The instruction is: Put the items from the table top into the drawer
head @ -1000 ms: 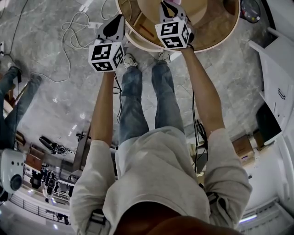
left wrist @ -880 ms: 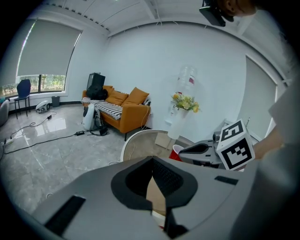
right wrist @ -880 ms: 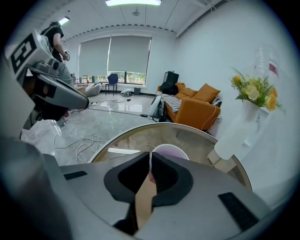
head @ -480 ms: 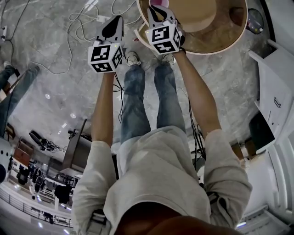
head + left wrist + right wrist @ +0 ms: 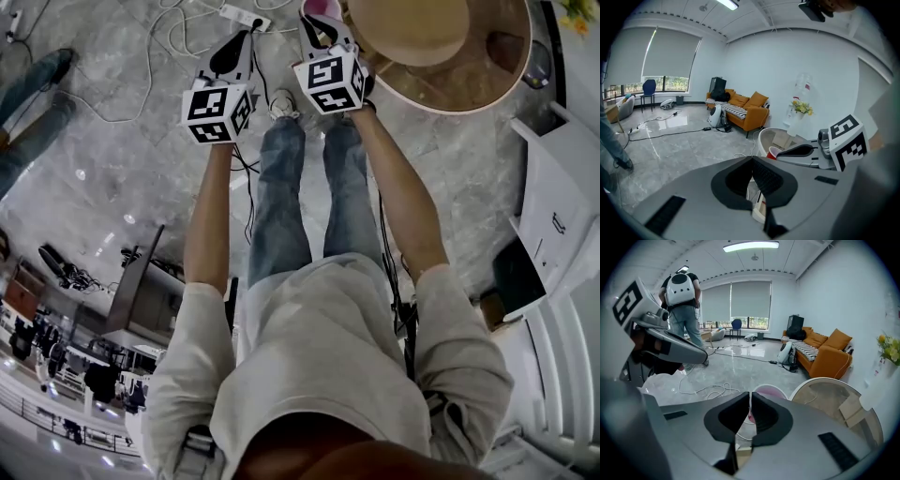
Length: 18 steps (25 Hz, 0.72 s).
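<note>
- Over the last second the round table (image 5: 473,80) has slid from the upper centre of the head view to its upper right. Both grippers have been swung clear of it, and bare floor is now seen below them.
- The cup (image 5: 323,7) has kept its place at the tip of the right gripper (image 5: 326,26) while the table shifted. It is therefore judged to have been lifted off the table and to be on its way to the drawer.
- In the right gripper view the jaws are seen drawn in to a thin slit on the near wall of the cup (image 5: 766,391), whose pink rim shows just beyond them. The head view shows none of this.
- In the left gripper view the jaws of the left gripper (image 5: 751,161) are seen pressed together with nothing between them.
- That view alone shows the cup (image 5: 772,152) from the side, at the right gripper's tip.
- A white cabinet (image 5: 562,216) is shown only at the right edge of the head view. No drawer can be made out with certainty.
</note>
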Tool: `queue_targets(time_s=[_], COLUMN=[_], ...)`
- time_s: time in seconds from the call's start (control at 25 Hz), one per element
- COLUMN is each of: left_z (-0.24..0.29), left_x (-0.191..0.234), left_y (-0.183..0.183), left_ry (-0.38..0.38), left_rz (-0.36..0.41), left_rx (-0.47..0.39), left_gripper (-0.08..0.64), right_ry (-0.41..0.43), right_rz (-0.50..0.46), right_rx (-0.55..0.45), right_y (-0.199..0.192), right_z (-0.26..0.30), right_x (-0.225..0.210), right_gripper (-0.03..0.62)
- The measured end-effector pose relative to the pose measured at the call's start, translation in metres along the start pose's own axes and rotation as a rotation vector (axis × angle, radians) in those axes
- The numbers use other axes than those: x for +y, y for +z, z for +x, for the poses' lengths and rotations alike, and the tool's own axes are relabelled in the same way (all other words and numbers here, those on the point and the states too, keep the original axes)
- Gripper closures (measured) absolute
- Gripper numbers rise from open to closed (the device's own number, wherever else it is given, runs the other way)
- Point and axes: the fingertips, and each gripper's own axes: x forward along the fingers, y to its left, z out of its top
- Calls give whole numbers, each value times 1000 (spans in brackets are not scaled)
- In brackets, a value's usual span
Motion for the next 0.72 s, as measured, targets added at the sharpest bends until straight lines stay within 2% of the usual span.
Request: queue_targets(time_s=[0.16,0.36,0.72], left_z=[0,10,55], left_x=[9,9,-21], left_y=[-18,-51,-139], left_ry=[-8,-26,-70], left_rz=[-6,-13,-17], left_rx=[14,35,87], left_gripper=[545,545,545], right_ry=[14,37,66], right_rz=[10,35,61], right_rx=[17,46,147], right_y=[-13,-50,-173], right_z=[8,20,44], right_x=[21,44,56], right_gripper=[557,556,557])
